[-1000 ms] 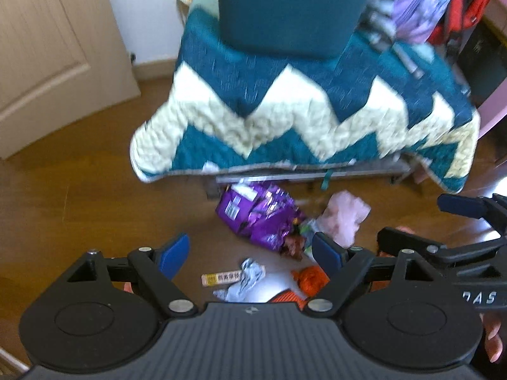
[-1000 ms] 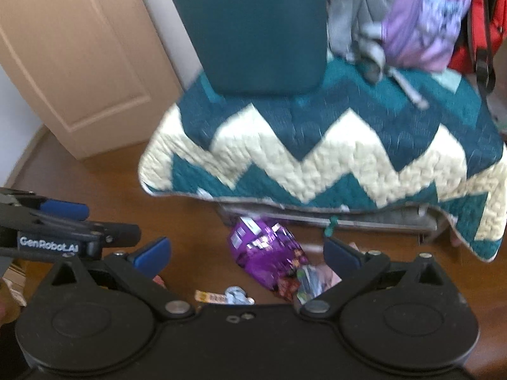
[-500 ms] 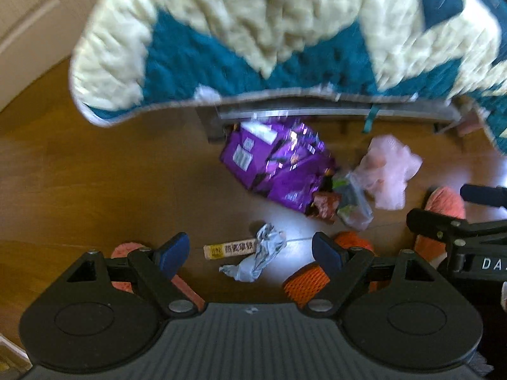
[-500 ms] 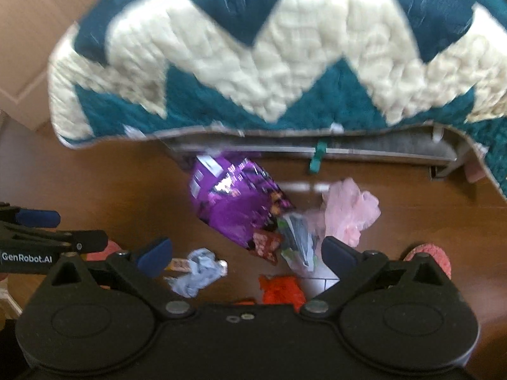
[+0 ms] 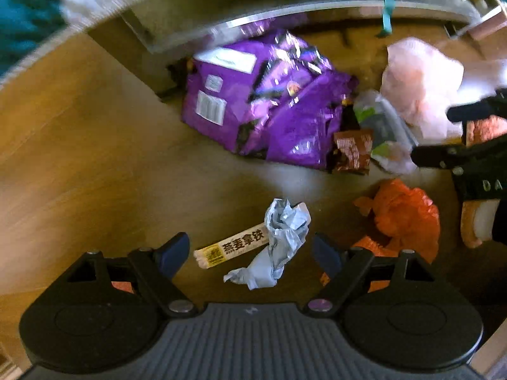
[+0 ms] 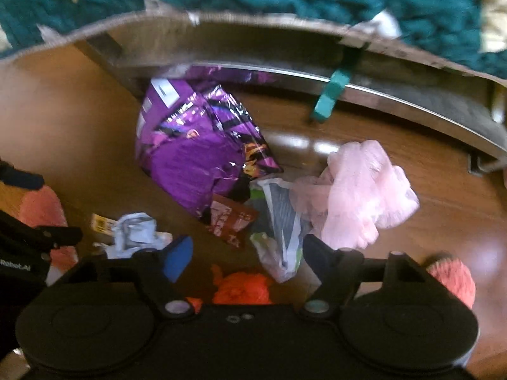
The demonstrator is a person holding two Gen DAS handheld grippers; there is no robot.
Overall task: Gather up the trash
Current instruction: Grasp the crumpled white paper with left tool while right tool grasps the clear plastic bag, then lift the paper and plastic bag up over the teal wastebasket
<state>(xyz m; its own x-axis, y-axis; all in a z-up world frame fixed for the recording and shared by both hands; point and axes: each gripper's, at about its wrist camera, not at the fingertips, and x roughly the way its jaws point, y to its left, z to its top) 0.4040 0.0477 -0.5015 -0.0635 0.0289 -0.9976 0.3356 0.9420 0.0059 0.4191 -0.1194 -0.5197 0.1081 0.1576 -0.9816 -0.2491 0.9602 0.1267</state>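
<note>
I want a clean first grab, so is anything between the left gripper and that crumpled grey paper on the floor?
Nothing visible blocks it. The left gripper is open, with the grey paper lying in plain view between its fingers. Only the yellow sachet lies against the paper's side, so it might get pinched along with it.

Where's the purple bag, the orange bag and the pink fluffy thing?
purple bag [image 5: 263, 107], left wrist view, crinkled middle.
orange bag [image 5: 402, 215], left wrist view, its bunched centre.
pink fluffy thing [image 6: 361, 193], right wrist view, its middle.
</note>
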